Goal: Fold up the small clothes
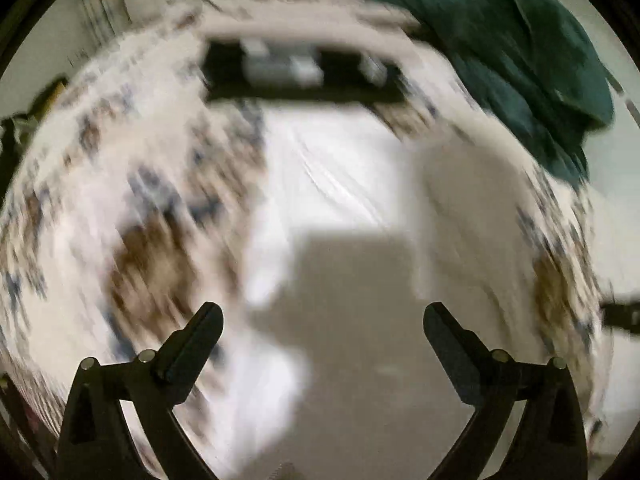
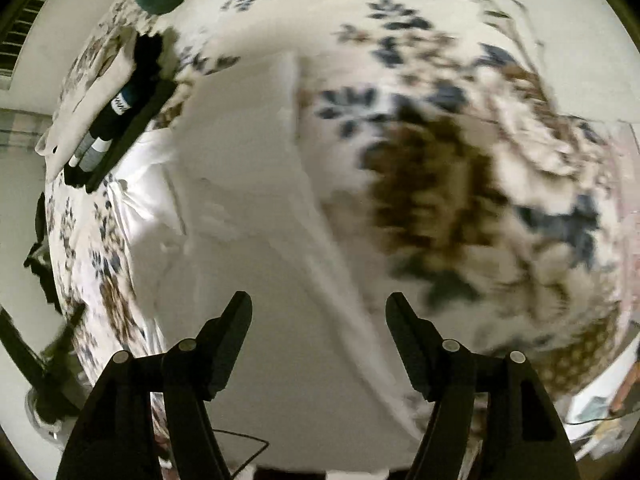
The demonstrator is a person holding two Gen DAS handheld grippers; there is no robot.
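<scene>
A white garment (image 1: 340,184) lies flat on a floral bedspread (image 1: 120,208), blurred by motion in the left wrist view. It also shows in the right wrist view (image 2: 248,208), with folds and a seam running down its middle. My left gripper (image 1: 322,320) is open and empty above the garment's near part, which lies in shadow. My right gripper (image 2: 319,312) is open and empty above the garment's near edge.
A black tray (image 1: 304,72) with folded dark and grey items stands at the far side of the bed and also shows in the right wrist view (image 2: 120,120). A dark green cloth heap (image 1: 520,52) lies at the far right. The bed edge (image 2: 60,240) drops off at left.
</scene>
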